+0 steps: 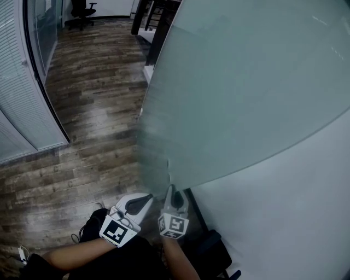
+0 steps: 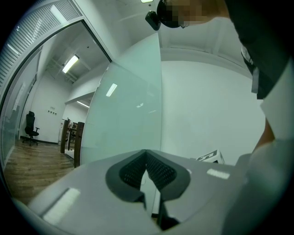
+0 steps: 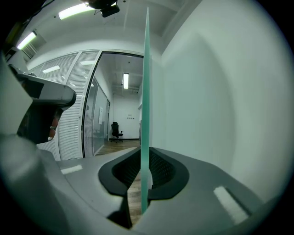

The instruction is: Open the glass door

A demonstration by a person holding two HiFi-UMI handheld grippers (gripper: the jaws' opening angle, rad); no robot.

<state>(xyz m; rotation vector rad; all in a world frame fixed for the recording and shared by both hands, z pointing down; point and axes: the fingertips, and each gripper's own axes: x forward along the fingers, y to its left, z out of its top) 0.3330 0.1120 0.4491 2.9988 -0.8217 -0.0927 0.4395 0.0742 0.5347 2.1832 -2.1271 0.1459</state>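
The frosted glass door [image 1: 246,82] stands ajar in front of a white wall, its free edge toward me. In the right gripper view that edge [image 3: 146,92] runs upright straight between the dark pads. My right gripper [image 3: 143,170] is shut on it, low on the panel, and shows in the head view at the door's bottom corner [image 1: 172,190]. My left gripper [image 1: 143,200] sits just left of it, apart from the glass. In the left gripper view its pads meet with nothing between them [image 2: 147,158], and the door [image 2: 128,114] stands ahead of it.
Wood plank floor [image 1: 93,109] stretches to the left and ahead. A glass partition with white blinds [image 1: 22,104] lines the left side. A black office chair [image 1: 82,11] and dark furniture [image 1: 156,22] stand at the far end. The white wall [image 1: 295,208] is close on the right.
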